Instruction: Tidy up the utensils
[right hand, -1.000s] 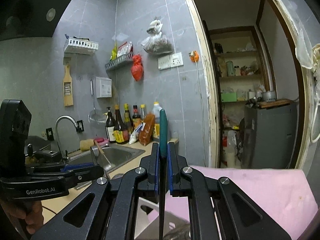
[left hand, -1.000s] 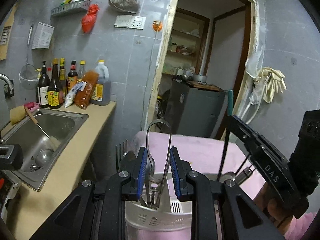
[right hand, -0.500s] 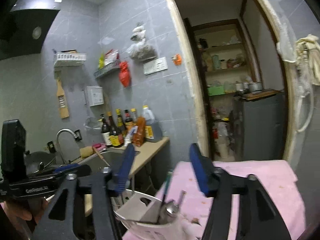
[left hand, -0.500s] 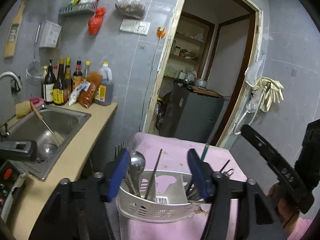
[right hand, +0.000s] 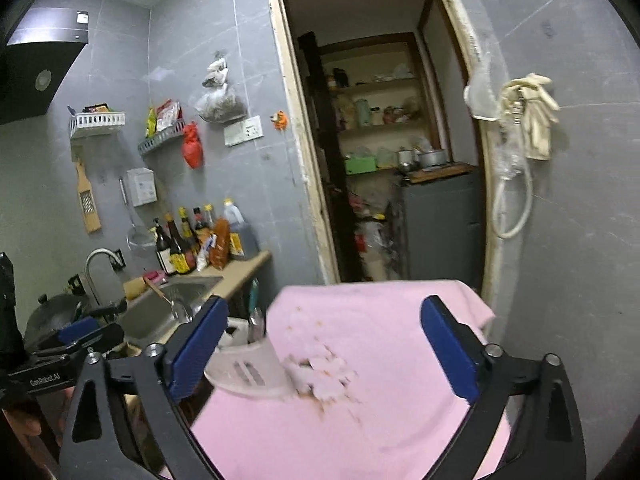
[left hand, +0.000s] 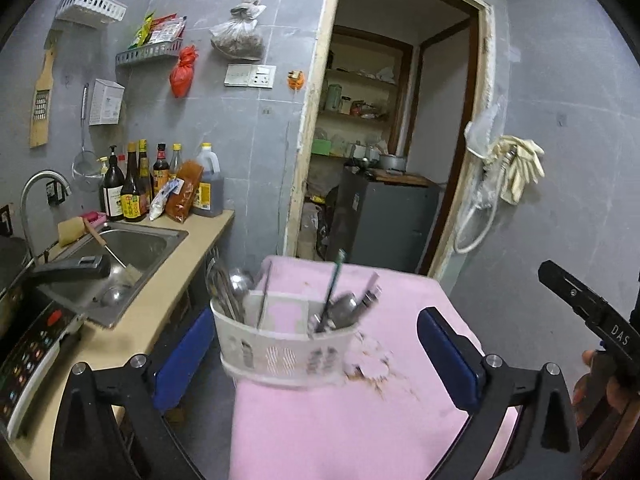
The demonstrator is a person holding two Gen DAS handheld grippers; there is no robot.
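White slotted caddy (left hand: 280, 354) of upright utensils (left hand: 334, 292) on pink cloth (left hand: 360, 420)

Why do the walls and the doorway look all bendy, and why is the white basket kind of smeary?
Left wrist view: the fisheye lens bows the door frame, black at the corners, and the white basket is smeared with motion blur. Right wrist view: same curved walls, soft all over, the basket and the pink cloth blurred.

Sauce bottles (left hand: 132, 184) beside sink (left hand: 132, 248)
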